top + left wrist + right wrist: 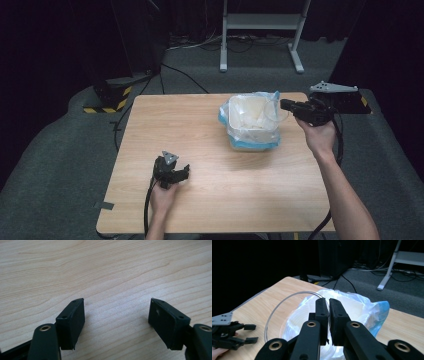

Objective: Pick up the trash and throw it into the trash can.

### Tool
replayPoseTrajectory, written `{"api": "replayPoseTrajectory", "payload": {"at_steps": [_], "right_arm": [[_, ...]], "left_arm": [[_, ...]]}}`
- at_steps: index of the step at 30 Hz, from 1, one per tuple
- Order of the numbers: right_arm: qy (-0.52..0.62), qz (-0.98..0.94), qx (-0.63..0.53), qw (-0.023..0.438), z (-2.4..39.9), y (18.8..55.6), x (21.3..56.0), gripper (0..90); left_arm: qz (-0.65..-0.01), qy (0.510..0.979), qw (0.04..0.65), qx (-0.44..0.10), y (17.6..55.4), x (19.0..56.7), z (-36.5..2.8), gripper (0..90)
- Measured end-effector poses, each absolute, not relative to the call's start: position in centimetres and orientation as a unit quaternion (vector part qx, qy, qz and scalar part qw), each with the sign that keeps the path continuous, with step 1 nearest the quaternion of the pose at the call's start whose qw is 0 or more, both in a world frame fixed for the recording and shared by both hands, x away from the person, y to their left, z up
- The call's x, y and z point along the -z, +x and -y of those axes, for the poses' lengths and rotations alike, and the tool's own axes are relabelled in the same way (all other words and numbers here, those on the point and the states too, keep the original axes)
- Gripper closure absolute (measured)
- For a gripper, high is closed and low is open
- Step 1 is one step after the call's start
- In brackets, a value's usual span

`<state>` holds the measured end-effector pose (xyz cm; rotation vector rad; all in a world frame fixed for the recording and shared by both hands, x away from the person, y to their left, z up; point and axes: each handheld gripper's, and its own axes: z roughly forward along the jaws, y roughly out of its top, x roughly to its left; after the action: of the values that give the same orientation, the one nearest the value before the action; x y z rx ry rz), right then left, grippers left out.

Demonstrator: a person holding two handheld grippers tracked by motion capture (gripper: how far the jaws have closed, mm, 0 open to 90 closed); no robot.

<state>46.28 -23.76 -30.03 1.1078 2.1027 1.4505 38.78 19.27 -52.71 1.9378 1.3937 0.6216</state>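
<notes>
A white bin (250,122) lined with a clear and blue plastic bag (367,307) stands on the right half of the wooden table (200,210). Coils of clear tubing lie inside it. My right gripper (283,105) hovers over the bin's right rim, its jaws pressed together (329,301) on a thin clear tube (277,308) that arcs out over the bin. My left gripper (186,172) rests low at the table's front left, seen farther off in the right gripper view (252,333). Its jaws stand wide open (116,310) over bare wood.
Behind the table stand a white frame's legs (223,60) and a black base with yellow-black stripes (115,97). Cables run across the grey floor (185,75). Each gripper's cable trails off the table's front edge (148,205).
</notes>
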Motion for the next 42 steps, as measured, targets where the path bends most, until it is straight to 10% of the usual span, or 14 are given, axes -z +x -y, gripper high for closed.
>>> {"api": "replayPoseTrajectory", "payload": {"at_steps": [33, 42], "right_arm": [[0.430, -0.747, -0.479, 0.167, 21.0, 51.4, 33.9, 85.1], [0.446, -0.734, -0.481, 0.176, 21.2, 51.4, 34.6, 70.9]], "left_arm": [[-0.533, 0.741, 0.331, -0.238, 38.8, 52.7, -19.3, 29.2], [-0.533, 0.741, 0.331, -0.238, 38.8, 52.7, -19.3, 29.2]]}}
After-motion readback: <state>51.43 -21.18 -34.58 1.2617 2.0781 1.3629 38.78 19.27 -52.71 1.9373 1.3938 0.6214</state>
